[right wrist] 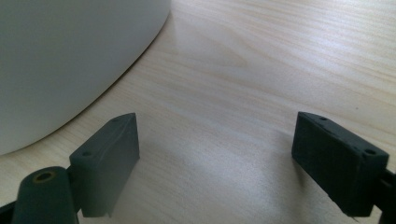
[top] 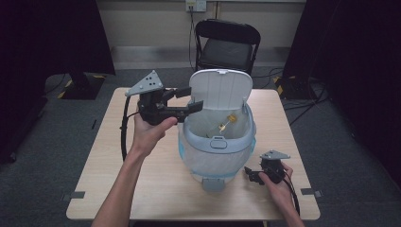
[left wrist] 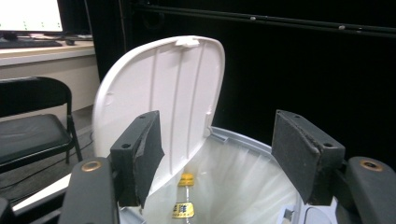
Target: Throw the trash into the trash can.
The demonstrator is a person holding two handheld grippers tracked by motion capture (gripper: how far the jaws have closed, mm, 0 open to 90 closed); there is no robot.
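The white lidded waste bin [top: 218, 142] stands mid-bench [top: 142, 179] with its flip lid [top: 222, 87] upright and a thin plastic liner [left wrist: 243, 177] inside holding a small clear bottle with a yellow cap [left wrist: 186, 196]. The left gripper [top: 189, 98], jaws apart and empty, hovers at the rim beside the lid; the right gripper [top: 252, 176], jaws also apart, rests low on the bench near the bin's base. The lid looks like light, stiff, smooth plastic on a hinge, so I judge it best taken by its free top edge and swung down gently, since the near-empty bin could slide or tip

Bare forearms; black left tongs [top: 190, 98] and right tongs [top: 249, 176] with grey three-cornered plates, black cables.
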